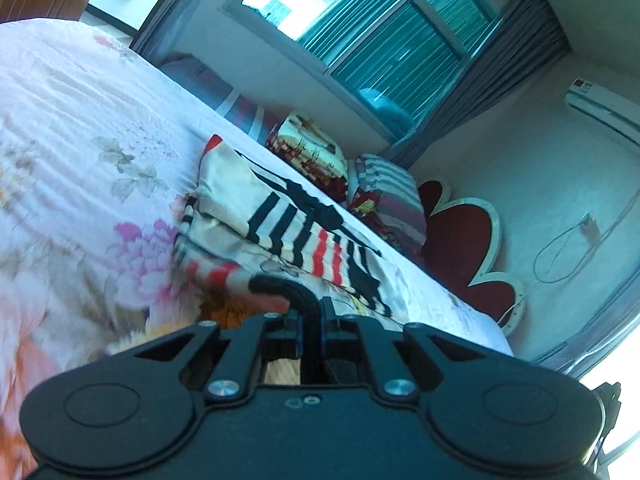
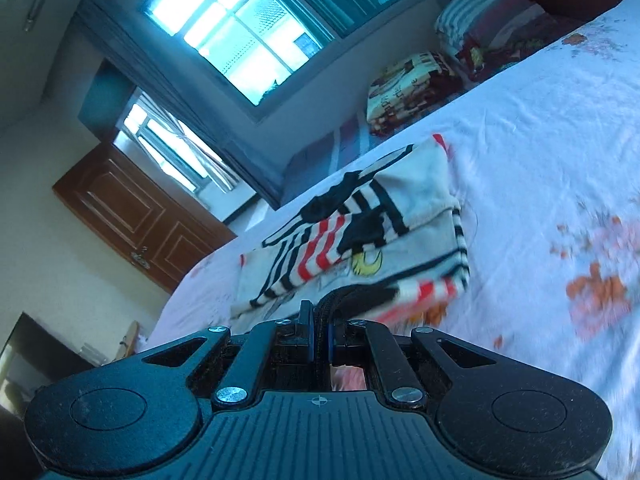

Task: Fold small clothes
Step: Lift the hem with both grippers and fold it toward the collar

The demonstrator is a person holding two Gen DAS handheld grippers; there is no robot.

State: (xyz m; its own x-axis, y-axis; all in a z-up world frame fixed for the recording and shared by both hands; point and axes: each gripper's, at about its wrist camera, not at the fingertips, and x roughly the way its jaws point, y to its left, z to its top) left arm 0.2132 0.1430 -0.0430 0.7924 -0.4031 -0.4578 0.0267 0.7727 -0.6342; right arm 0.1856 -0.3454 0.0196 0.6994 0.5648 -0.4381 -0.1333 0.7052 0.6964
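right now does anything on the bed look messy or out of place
Nothing stands out much. The striped garment lies partly folded on the floral bedsheet; its near edge looks a bit uneven, with one layer overhanging. Folded blankets sit stacked at the far side.

Cream top (image 1: 256, 216) w/ black-red stripes; white bedsheet (image 1: 80, 120) w/ pink-orange florals.
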